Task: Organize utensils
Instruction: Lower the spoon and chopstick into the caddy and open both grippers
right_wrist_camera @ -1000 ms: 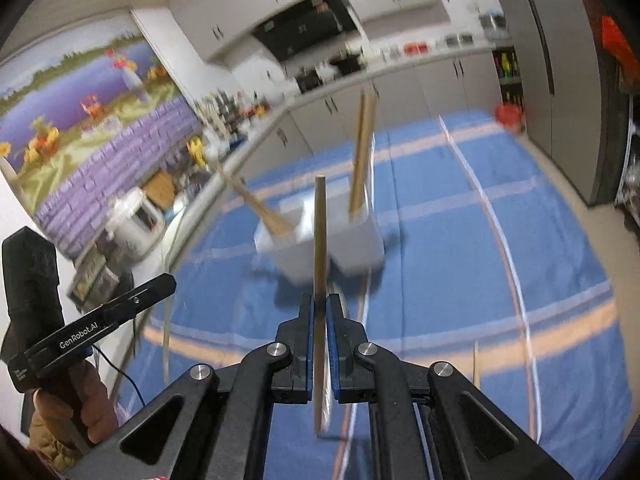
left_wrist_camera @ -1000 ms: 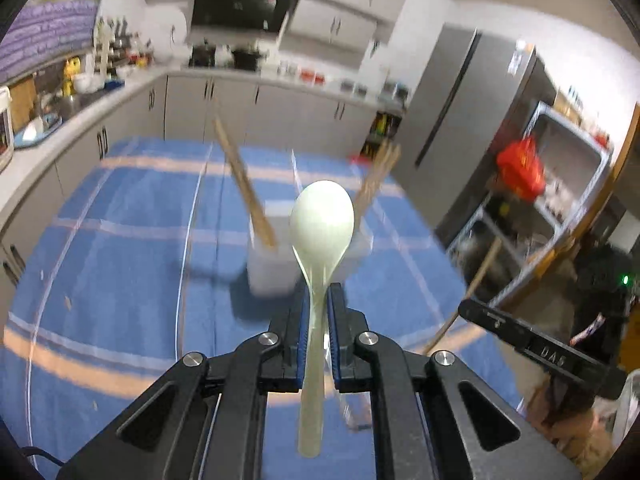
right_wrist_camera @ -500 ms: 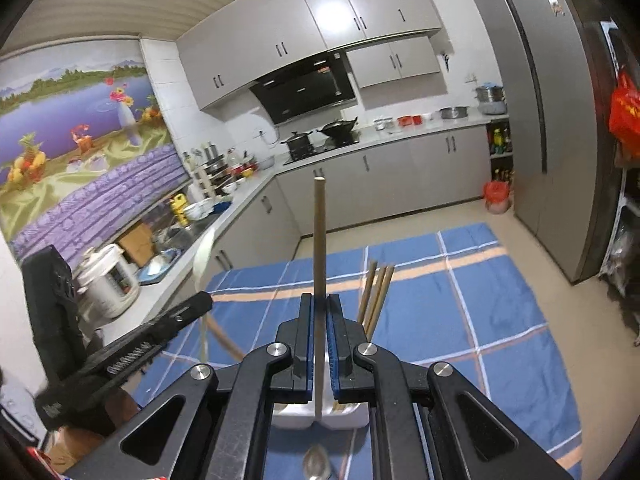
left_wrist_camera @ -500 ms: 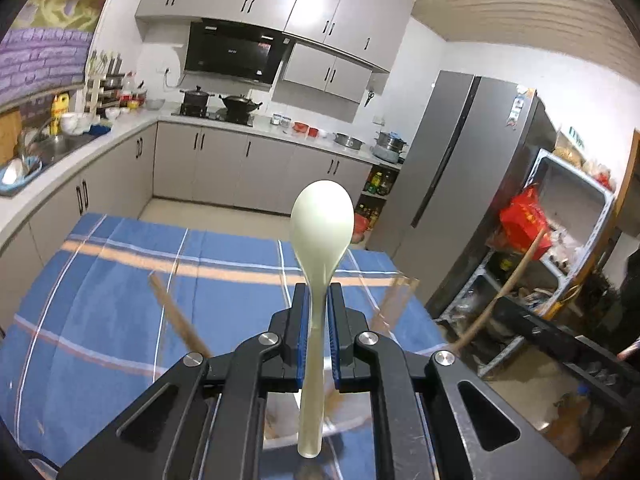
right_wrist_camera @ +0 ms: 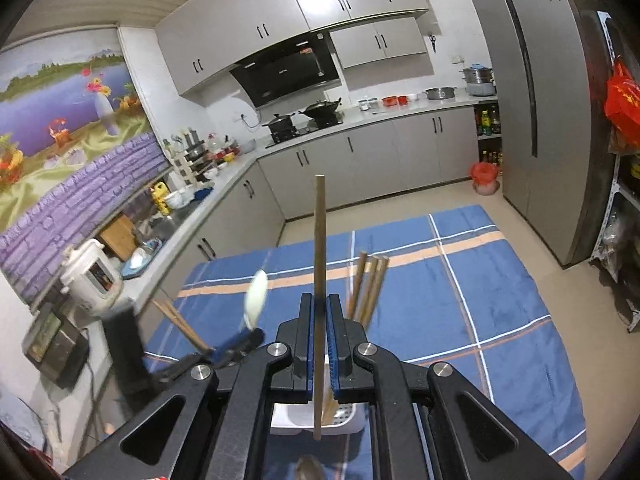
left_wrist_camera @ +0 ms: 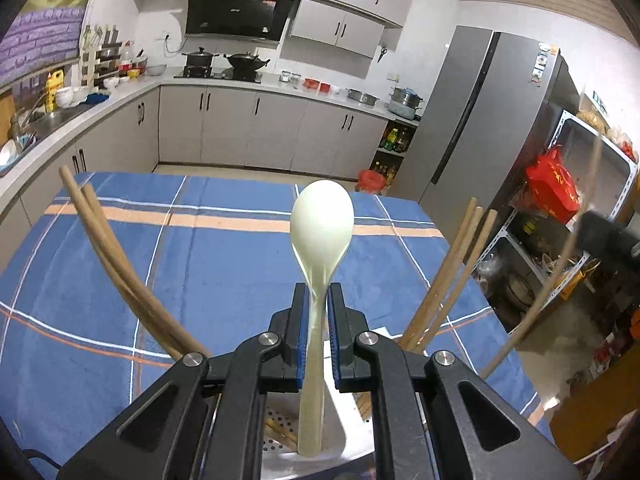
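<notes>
While clamped, spoon (left_wrist_camera: pixel 321 232) rises between jaws

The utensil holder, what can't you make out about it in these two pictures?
- Left wrist view: holder mostly hidden behind the left tool; its compartments cannot be told.
- Right wrist view: holder covered by the right tool; chopstick bases hidden.
- Right wrist view: spoon blurred.

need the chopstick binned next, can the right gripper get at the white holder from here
Probably yes: the right gripper, shut on the chopstick, hangs right above the white holder, nothing blocking.
</notes>
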Tool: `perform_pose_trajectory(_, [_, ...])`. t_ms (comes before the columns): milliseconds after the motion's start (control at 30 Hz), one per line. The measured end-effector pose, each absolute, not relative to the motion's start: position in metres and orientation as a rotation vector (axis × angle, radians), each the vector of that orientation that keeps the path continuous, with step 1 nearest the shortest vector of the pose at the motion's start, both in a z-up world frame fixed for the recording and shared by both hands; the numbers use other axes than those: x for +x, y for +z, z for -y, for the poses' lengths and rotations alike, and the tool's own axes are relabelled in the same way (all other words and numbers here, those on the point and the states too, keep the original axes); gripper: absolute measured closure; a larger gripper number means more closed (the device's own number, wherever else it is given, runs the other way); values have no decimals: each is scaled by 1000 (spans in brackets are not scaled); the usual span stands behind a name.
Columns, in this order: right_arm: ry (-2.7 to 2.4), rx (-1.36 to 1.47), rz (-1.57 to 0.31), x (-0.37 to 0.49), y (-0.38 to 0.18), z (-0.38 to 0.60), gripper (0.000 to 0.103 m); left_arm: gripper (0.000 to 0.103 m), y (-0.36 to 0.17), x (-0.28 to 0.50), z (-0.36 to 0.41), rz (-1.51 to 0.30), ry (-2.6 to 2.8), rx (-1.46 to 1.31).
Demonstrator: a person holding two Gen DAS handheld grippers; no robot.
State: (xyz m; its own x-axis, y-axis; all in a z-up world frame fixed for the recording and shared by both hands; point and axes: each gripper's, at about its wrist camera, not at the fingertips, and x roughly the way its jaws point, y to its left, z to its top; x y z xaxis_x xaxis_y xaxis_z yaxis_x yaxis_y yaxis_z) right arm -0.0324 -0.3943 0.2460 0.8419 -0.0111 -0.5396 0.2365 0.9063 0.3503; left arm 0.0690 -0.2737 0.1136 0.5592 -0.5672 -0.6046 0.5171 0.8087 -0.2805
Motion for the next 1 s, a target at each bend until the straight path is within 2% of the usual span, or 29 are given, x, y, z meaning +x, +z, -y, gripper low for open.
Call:
perform_pose_trajectory(667, [-207,432,-537,-13,265,405,97,94,86,66,269,-785,-649,-106])
perform_pose_trajectory(1000, [-230,450,-708,15,201,401,96,94,91,62,260,-763,-651,-114])
